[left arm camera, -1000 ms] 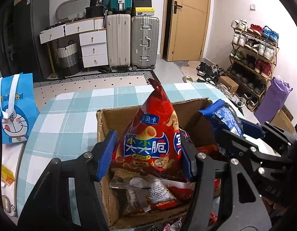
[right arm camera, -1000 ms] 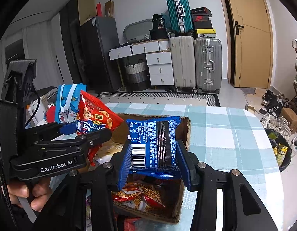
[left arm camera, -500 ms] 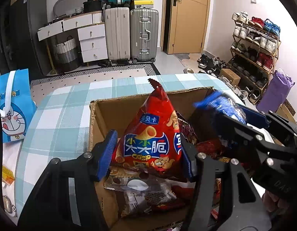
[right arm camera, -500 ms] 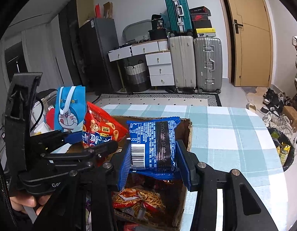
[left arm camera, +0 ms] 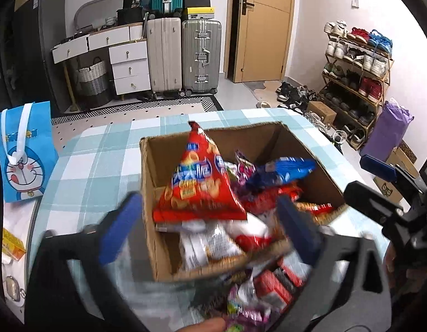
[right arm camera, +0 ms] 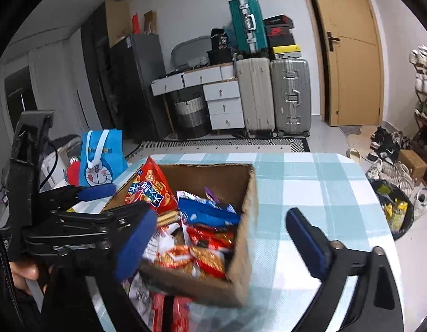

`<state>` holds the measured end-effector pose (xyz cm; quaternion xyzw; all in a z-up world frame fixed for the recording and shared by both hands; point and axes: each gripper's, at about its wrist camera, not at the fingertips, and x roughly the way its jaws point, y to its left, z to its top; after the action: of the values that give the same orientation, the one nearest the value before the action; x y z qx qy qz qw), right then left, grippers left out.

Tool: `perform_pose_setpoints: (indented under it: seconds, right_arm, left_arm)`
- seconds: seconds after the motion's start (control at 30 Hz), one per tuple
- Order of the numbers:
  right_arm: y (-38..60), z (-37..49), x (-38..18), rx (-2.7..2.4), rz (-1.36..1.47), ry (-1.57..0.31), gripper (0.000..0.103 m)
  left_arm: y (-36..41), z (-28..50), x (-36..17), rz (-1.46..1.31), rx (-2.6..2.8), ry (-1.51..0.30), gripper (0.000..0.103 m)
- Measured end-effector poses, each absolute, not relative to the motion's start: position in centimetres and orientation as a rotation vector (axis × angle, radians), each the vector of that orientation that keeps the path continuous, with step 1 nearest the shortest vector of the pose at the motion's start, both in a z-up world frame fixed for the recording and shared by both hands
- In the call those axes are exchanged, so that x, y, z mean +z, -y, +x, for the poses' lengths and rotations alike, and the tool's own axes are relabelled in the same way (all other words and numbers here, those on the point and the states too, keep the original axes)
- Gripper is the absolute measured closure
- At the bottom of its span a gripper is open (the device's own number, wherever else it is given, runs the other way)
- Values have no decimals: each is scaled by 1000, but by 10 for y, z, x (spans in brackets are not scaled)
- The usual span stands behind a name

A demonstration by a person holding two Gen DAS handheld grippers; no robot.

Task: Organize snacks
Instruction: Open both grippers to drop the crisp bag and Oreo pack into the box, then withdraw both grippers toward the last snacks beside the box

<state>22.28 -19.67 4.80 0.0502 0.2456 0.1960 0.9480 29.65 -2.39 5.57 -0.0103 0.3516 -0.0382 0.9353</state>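
An open cardboard box (left arm camera: pixel 213 135) (right arm camera: pixel 248 191) full of snack packets stands on the checked table. A red triangular crisp bag (left arm camera: pixel 198 182) (right arm camera: pixel 151 189) lies loose on top of the pile at the box's left side. A blue packet (left arm camera: pixel 282 168) (right arm camera: pixel 210 211) lies beside it in the box. My left gripper (left arm camera: pixel 210 231) is open and empty over the box's near edge. My right gripper (right arm camera: pixel 219 244) is open and empty over the box's near right side. More packets (left arm camera: pixel 266 285) lie on the table in front of the box.
A blue Doraemon bag (left arm camera: pixel 22 152) (right arm camera: pixel 101 160) stands at the table's left edge. A yellow box (left arm camera: pixel 8 244) lies at the near left. The checked tablecloth (right arm camera: pixel 310 182) stretches right of the box. Suitcases, drawers and a shoe rack stand beyond.
Both grippers opened and let go: the red bag and the blue packet dropped into the box. Both grippers pulled back toward me.
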Motion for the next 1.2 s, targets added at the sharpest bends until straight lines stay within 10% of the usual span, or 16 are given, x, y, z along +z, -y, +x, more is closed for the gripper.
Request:
perform_pose_setpoints:
  seconds: [1.2]
  right_arm:
    - [151, 165, -47, 445, -48, -812, 1]
  left_arm:
    - [-1, 174, -4, -95, -44, -757, 1]
